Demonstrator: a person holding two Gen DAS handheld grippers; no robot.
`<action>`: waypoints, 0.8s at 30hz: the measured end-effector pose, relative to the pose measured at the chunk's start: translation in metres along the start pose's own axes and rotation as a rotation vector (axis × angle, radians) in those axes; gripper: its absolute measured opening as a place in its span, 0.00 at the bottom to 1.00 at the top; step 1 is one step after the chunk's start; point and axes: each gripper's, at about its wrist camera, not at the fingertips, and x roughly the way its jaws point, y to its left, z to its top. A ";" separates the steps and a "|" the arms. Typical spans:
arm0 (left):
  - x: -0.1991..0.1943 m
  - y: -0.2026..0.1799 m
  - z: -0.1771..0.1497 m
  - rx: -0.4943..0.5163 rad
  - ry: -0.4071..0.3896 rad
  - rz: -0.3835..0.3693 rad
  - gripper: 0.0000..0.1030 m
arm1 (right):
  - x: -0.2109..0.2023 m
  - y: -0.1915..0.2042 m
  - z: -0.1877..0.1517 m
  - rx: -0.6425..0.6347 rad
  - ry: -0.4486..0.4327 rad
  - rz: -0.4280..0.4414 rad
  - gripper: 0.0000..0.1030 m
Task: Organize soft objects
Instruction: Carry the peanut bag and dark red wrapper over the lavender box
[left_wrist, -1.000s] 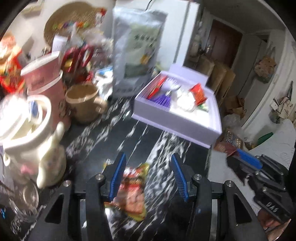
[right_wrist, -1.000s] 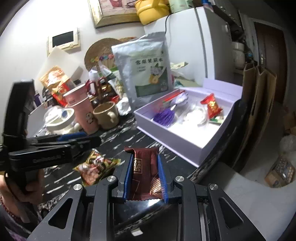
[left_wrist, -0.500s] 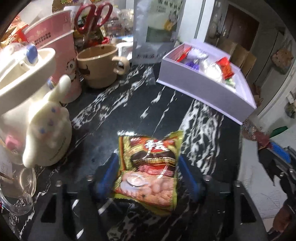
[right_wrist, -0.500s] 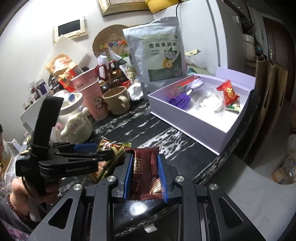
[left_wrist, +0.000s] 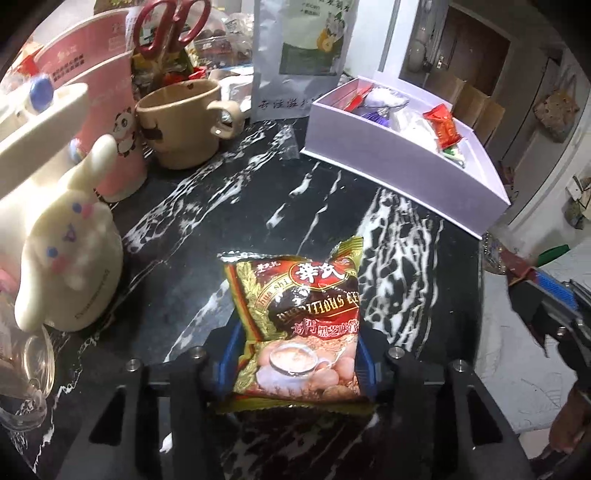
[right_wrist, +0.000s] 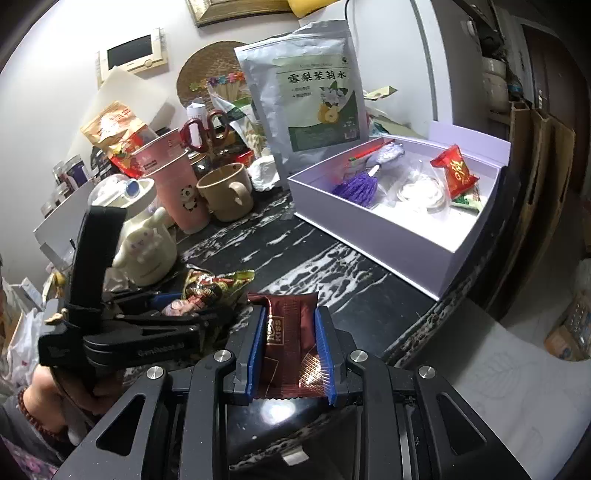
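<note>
A gold and red cereal packet (left_wrist: 295, 288) lies on the black marble counter (left_wrist: 221, 206). My left gripper (left_wrist: 297, 328) straddles its near half; the jaws are closing and the blue pads press both sides, crumpling the packet (right_wrist: 207, 288). That left gripper (right_wrist: 184, 308) sits at the left of the right wrist view, held by a hand. My right gripper (right_wrist: 290, 314) is shut on a brown chocolate packet (right_wrist: 291, 332), just off the counter's near edge. The open lavender box (right_wrist: 369, 236) stands farther right, holding a red packet (right_wrist: 456, 173), a purple tassel (right_wrist: 356, 186) and a clear bag.
A white bunny-shaped pot (left_wrist: 62, 258), a pink panda cup (left_wrist: 103, 110) and a beige mug (left_wrist: 184, 122) crowd the counter's left. A tall silver pouch (right_wrist: 314, 96) stands behind the box. Red scissors (left_wrist: 170, 26) stick up at the back. The counter edge (right_wrist: 436, 317) drops off to the right.
My left gripper came down over the cereal packet, spread wider around it, then closed onto its sides. The right gripper kept its hold on the chocolate packet and sank slightly.
</note>
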 end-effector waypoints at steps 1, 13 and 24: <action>-0.003 -0.003 0.003 0.006 -0.008 -0.007 0.49 | 0.000 0.000 0.000 0.000 0.000 -0.001 0.25; -0.057 -0.049 0.036 0.099 -0.135 -0.100 0.49 | -0.025 -0.013 0.004 0.032 -0.065 -0.008 0.25; -0.078 -0.093 0.073 0.173 -0.231 -0.163 0.49 | -0.065 -0.044 0.032 0.034 -0.151 -0.047 0.25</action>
